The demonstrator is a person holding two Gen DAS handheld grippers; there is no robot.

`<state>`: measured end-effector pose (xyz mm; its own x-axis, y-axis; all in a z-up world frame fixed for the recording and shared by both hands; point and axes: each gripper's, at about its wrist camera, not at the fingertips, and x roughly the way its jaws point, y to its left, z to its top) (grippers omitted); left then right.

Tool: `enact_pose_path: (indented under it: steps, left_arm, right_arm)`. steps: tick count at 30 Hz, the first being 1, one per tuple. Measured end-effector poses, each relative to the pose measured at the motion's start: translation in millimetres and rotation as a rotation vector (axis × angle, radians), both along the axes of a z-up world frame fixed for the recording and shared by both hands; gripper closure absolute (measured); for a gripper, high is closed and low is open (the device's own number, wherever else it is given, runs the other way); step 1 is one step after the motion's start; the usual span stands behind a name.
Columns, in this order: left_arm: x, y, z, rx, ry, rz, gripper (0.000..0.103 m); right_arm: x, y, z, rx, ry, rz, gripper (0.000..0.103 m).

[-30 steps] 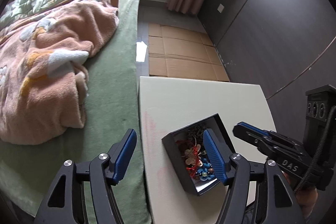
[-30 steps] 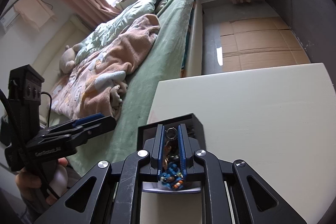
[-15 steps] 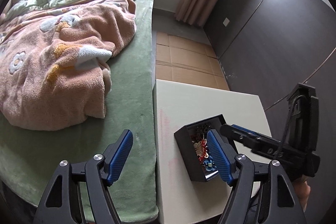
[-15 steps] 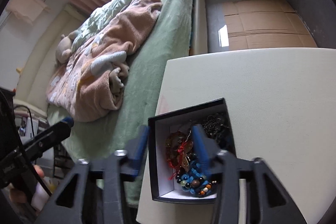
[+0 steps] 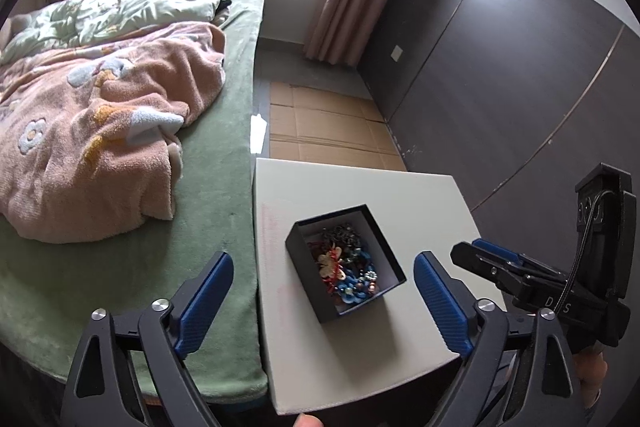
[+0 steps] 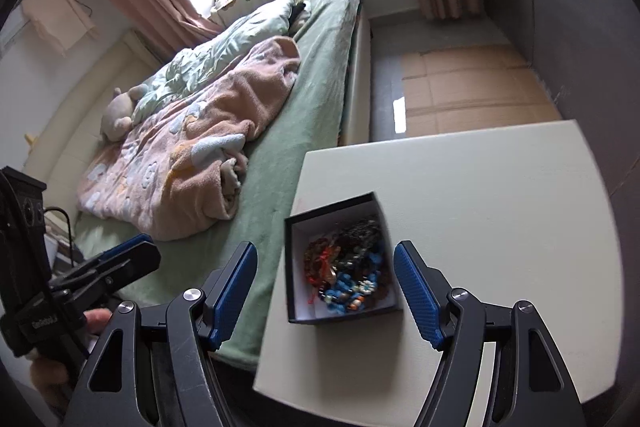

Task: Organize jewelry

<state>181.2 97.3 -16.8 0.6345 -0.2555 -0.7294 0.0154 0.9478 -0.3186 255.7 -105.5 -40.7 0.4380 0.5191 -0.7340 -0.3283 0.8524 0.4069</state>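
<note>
Bedding fills the left of both views: a pink fleece blanket [image 5: 100, 131] lies rumpled on a green sheet [image 5: 208, 211], with a pale quilt [image 5: 120, 15] behind it toward the window. Just right of the bed stands a white table [image 5: 400, 195], its left edge running beside the mattress. On the table, near that left edge, sits an open black box [image 5: 298, 251] with a white lining, and the jewelry [image 5: 346, 271] lies heaped inside it (blue beads toward the near end, red cord and a pale flower-like piece in the middle, a dark tangle of chain at the far end). The left gripper [image 5: 320, 301] hangs above and short of the box, its blue-padded jaws spread wide after just opening further, nothing between them but air. In the right wrist view the right gripper [image 6: 326, 291] also has its jaws apart, having just been opening, and the box shows between the pads without either pad touching it. Farther right, flattened cardboard [image 5: 328, 123] covers the floor beside a dark panelled wall [image 5: 500, 87].
</note>
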Motion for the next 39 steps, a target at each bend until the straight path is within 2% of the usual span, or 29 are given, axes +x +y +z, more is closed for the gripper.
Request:
enact_pose_path:
  steps: [2, 5, 9, 10, 11, 12, 15, 19, 25, 34, 39]
  left_arm:
    - [-8, -8, 4, 0.01, -0.026, -0.013, 0.009]
    - [-22, -23, 10, 0.034, -0.055, -0.041, 0.009]
    - [-44, -42, 18, 0.043, -0.096, -0.079, 0.008]
    - [-51, -47, 21, 0.05, -0.111, -0.089, 0.007]
    - [-56, -51, 24, 0.061, -0.125, -0.092, 0.005]
    - [-63, -55, 27, 0.074, -0.143, -0.092, 0.003]
    - [-79, -65, 34, 0.103, -0.169, -0.105, 0.0]
    - [-100, -74, 40, 0.1, -0.179, -0.114, 0.0]
    - [-129, -74, 42, 0.084, -0.199, -0.095, 0.0]
    - [-165, -76, 46, 0.129, -0.229, -0.1, 0.0]
    - [-175, -73, 49, 0.146, -0.243, -0.099, 0.0]
  right_arm:
    - [-12, -8, 3, -0.011, -0.003, -0.02, 0.031]
    - [-32, -23, 6, -0.011, -0.006, -0.064, 0.023]
    - [-59, -42, 12, -0.043, -0.035, -0.122, 0.02]
    - [-65, -45, 13, -0.049, -0.039, -0.133, 0.018]
    - [-72, -49, 14, -0.051, -0.04, -0.143, 0.01]
    - [-79, -54, 16, -0.062, -0.038, -0.158, 0.006]
    - [-100, -66, 23, -0.119, -0.038, -0.23, 0.001]
    - [-129, -73, 33, -0.146, -0.069, -0.248, 0.0]
    - [-166, -81, 44, -0.129, -0.123, -0.238, 0.0]
    - [-207, -86, 54, -0.105, -0.166, -0.201, 0.0]
    - [-224, -94, 55, -0.1, -0.188, -0.227, 0.0]
